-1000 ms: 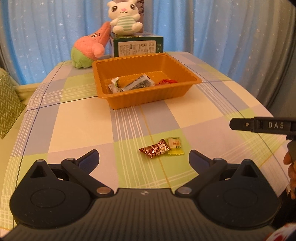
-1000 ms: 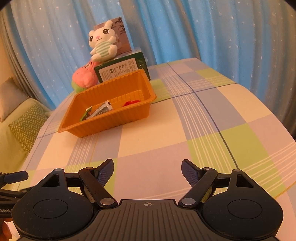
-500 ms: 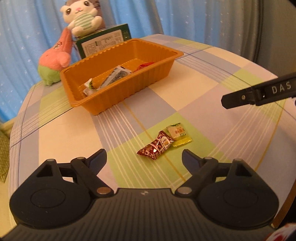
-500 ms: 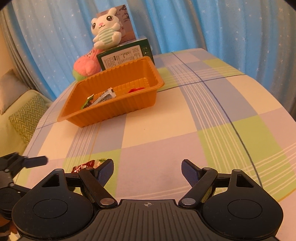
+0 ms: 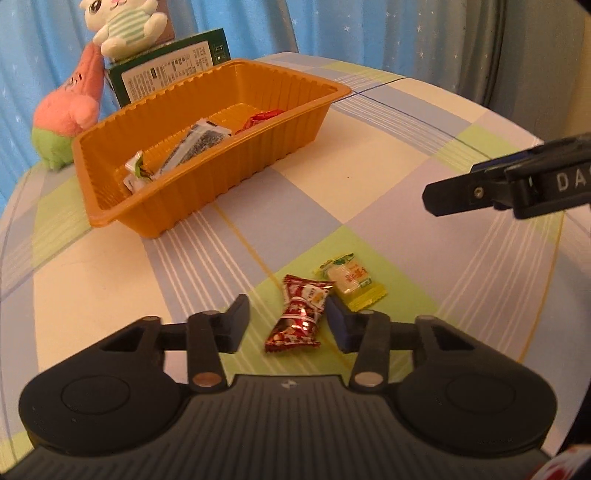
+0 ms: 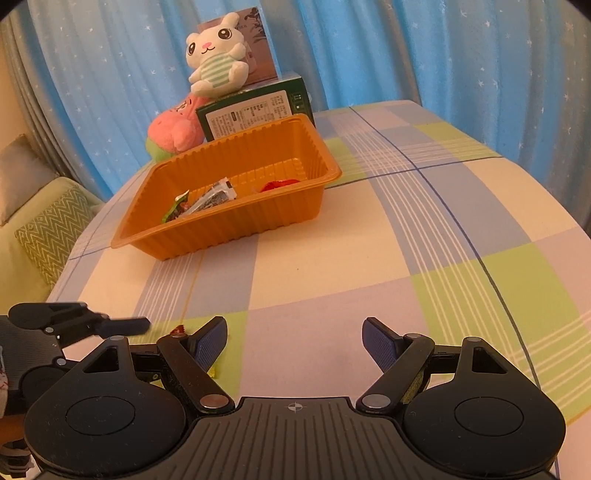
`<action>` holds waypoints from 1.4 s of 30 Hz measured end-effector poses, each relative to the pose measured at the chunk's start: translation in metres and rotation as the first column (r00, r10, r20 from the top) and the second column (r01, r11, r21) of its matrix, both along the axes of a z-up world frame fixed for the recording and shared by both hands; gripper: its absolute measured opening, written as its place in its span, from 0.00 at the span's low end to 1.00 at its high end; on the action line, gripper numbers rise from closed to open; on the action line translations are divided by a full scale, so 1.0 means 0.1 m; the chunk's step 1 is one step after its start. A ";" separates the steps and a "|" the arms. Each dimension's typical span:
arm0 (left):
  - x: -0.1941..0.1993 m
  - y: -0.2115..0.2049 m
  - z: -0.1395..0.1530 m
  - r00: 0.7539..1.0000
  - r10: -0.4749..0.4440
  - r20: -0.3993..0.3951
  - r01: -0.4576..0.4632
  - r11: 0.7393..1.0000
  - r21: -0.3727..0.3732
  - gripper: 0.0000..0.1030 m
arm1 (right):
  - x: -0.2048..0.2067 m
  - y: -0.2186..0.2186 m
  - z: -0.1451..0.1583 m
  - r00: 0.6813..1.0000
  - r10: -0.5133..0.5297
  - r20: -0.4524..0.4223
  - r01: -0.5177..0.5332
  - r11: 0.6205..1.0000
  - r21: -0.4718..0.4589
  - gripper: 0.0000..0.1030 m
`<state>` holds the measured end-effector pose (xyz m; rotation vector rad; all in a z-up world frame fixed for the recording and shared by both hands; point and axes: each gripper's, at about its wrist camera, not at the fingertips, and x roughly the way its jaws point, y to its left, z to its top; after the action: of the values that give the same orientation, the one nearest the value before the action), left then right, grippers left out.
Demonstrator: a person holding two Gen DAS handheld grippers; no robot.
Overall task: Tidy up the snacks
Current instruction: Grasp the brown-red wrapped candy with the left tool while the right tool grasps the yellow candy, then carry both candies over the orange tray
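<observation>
While the left tongs [image 5: 288, 325] sit low over the desk [image 5: 388, 177] with their fingers spread, we see the red candy [image 5: 300, 316] lying flat between the two tips, near the right finger but with a gap on each side. Its long axis runs roughly away from us, leaning a little to the right, one twisted end pointing toward the orange tray [image 5: 236, 173] and the other toward the tongs' body. Just beside its far end lies the yellow candy [image 5: 349, 282], its long axis angled across, from upper left to lower right; we cannot tell whether the two wrappers touch.

The tray stands well apart, farther back on the checked cloth, its long axis slanting from near left to far right, with several wrapped snacks [image 5: 192, 142] inside. Between the candies and the tray's near wall the cloth is bare. Behind the tray stand a green box [image 5: 173, 75], a pink plush [image 5: 70, 107] and a white bunny plush [image 5: 122, 26].

The right tongs [image 6: 294, 349] hover to the right of the candies, fingers spread wide and holding nothing. Open cloth stretches ahead of them, and the desk's curved edge lies off to the right.
</observation>
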<state>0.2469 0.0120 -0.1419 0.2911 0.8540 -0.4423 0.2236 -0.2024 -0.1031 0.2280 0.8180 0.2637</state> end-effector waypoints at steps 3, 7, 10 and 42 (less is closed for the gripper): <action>0.02 0.04 0.01 0.999 0.032 -0.038 -0.034 0.998 -0.050 0.20 | 0.02 0.01 -0.01 1.000 0.006 -0.004 -0.006 1.000 0.002 0.78; 0.01 0.15 0.09 0.991 0.131 0.004 -0.131 0.990 -0.044 0.18 | 0.00 0.10 0.00 0.998 0.057 0.005 -0.057 0.998 0.012 0.78; 0.01 0.31 0.21 0.976 0.217 0.030 -0.214 0.974 -0.080 0.18 | -0.03 0.22 0.01 0.993 0.113 0.026 -0.113 0.993 0.015 0.77; -0.05 0.46 0.34 0.959 0.284 0.027 -0.276 0.947 -0.167 0.18 | 0.04 1.01 -0.34 0.971 0.234 0.055 -0.219 0.956 -0.195 0.21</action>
<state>0.2421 0.0577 -0.1077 0.0284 0.7904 -0.2355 0.2271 -0.1015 -0.1366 -0.0542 0.7869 0.4064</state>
